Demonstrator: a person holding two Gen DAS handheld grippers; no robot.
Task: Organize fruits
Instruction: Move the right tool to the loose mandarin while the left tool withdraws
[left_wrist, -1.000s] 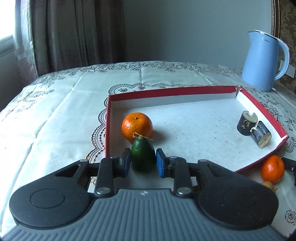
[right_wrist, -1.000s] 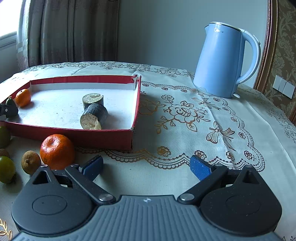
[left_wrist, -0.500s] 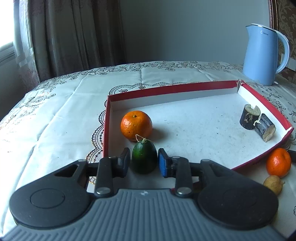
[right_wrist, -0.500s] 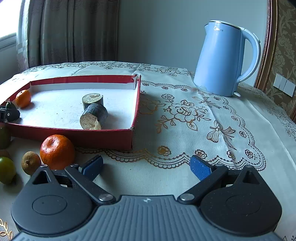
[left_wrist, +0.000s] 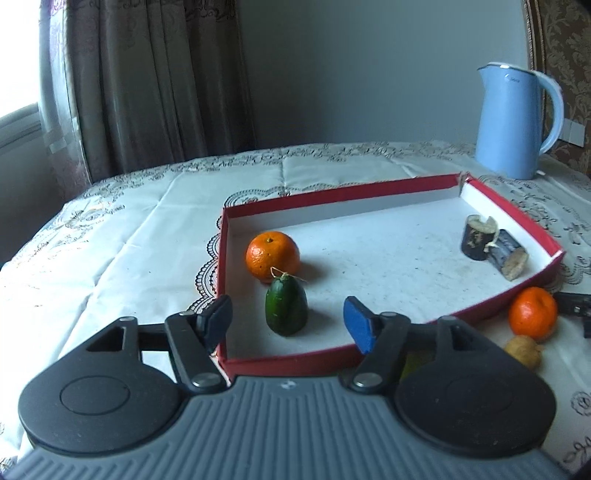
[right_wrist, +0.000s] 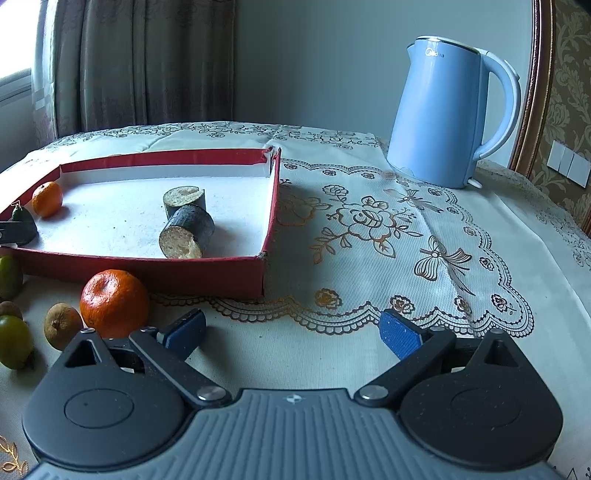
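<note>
A dark green fruit (left_wrist: 286, 311) stands upright in the red tray (left_wrist: 288, 360), just in front of an orange (left_wrist: 272, 255). My left gripper (left_wrist: 288, 320) is open, its jaws wide on either side of the green fruit and not touching it. Two dark sugarcane pieces (left_wrist: 493, 248) lie at the tray's right end. My right gripper (right_wrist: 291, 332) is open and empty over the tablecloth, right of a second orange (right_wrist: 114, 302) that lies outside the tray (right_wrist: 147, 267). The green fruit shows at the far left of the right wrist view (right_wrist: 23, 223).
A blue kettle (right_wrist: 448, 110) stands at the back right. Outside the tray's front lie a small brown fruit (right_wrist: 62, 325) and green fruits (right_wrist: 13, 341). A lace cloth (right_wrist: 369, 240) covers the table. Curtains hang behind.
My left gripper has opened and let go of the green fruit, which now stands in the tray, and has drawn back a little. The right gripper has not moved.
</note>
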